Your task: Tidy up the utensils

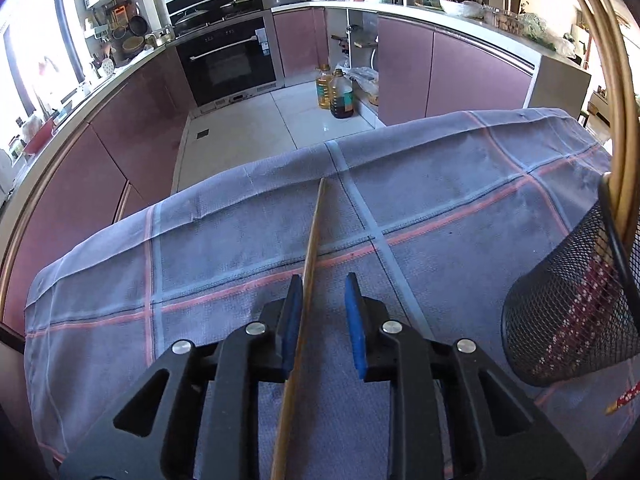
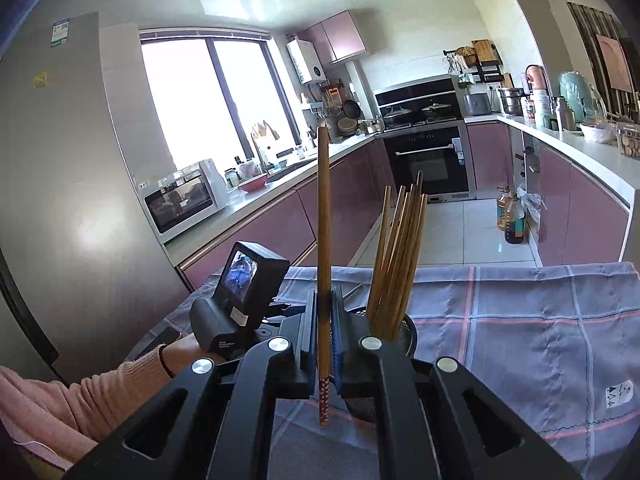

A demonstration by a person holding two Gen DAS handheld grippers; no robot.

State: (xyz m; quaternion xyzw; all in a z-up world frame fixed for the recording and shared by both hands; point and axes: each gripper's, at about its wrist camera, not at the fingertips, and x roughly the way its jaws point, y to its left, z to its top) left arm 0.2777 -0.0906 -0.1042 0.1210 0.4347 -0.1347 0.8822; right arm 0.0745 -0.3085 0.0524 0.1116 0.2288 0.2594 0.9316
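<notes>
In the left wrist view a single wooden chopstick (image 1: 312, 248) lies on the checked blue cloth (image 1: 240, 232), running between the fingers of my left gripper (image 1: 324, 280), which is open around it. A black mesh holder (image 1: 568, 320) with several chopsticks (image 1: 616, 128) stands to the right. In the right wrist view my right gripper (image 2: 325, 294) is shut on a chopstick (image 2: 323, 208) held upright, its red patterned end down. The mesh holder (image 2: 410, 330) with several chopsticks (image 2: 398, 256) sits just right of the gripper.
The cloth covers a table (image 2: 540, 320) whose far edge drops to the tiled kitchen floor. The left hand-held gripper's camera unit (image 2: 240, 292) and a pink-sleeved arm (image 2: 80, 396) are at the left. A red-patterned chopstick end (image 1: 622, 398) lies by the holder's base.
</notes>
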